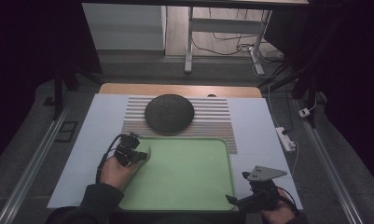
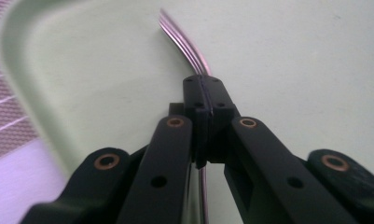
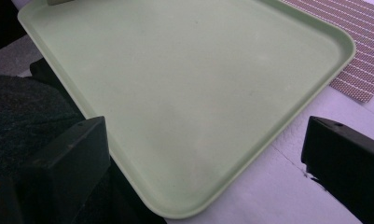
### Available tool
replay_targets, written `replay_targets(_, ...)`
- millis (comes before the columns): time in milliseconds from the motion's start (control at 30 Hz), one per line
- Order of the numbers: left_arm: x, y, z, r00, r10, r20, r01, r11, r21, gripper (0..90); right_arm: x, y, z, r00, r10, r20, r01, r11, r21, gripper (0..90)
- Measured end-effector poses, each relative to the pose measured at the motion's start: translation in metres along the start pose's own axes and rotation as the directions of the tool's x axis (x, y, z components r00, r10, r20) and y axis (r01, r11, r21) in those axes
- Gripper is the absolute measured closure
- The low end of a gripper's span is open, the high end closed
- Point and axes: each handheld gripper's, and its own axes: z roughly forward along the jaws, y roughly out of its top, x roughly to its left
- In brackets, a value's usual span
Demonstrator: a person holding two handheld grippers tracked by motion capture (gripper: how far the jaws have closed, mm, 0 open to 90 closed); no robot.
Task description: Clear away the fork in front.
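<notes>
From the high view, my left tongs [image 1: 137,154] are at the left edge of the green tray [image 1: 194,186], near its far left corner, and my left hand [image 1: 115,171] is just behind them. My right tongs [image 1: 250,193] wait by the near right corner of the tray, with nothing in them. Past the tray there is a striped mat [image 1: 212,119], and a dark round plate [image 1: 169,113] sits on it. In the left gripper view, my left tongs [image 2: 204,93] are squeezed tight on a metal fork [image 2: 187,46]. I hold it by the thin neck, and the shiny prongs stick out in front, over the tray's floor. I cannot tell if the prongs touch the tray or hang just above it. The handle runs back under the jaws. I think the fork is light and stiff, so it will not bend. But it is smooth and slippery, so it could spin or slide in my grip. Holding the flat part near the middle seems best. In the right gripper view, my right tongs [image 3: 203,154] are wide open, and the bare tray lies between the two jaws.
</notes>
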Motion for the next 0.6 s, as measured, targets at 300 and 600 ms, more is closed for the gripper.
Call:
replay_targets(300,-0.019,0.003,0.004,0.9947,0.084,0.059,-0.084,0.9964,-0.009,88.6,0.000,0.000,0.000,1.0000,-0.002,-0.002,0.002,1.000,-0.003,1.3)
replay_targets(600,-0.028,0.003,0.021,0.9895,0.138,0.042,-0.140,0.9891,0.044,88.6,0.000,0.000,0.000,1.0000,0.000,-0.005,0.000,1.000,0.000,1.4)
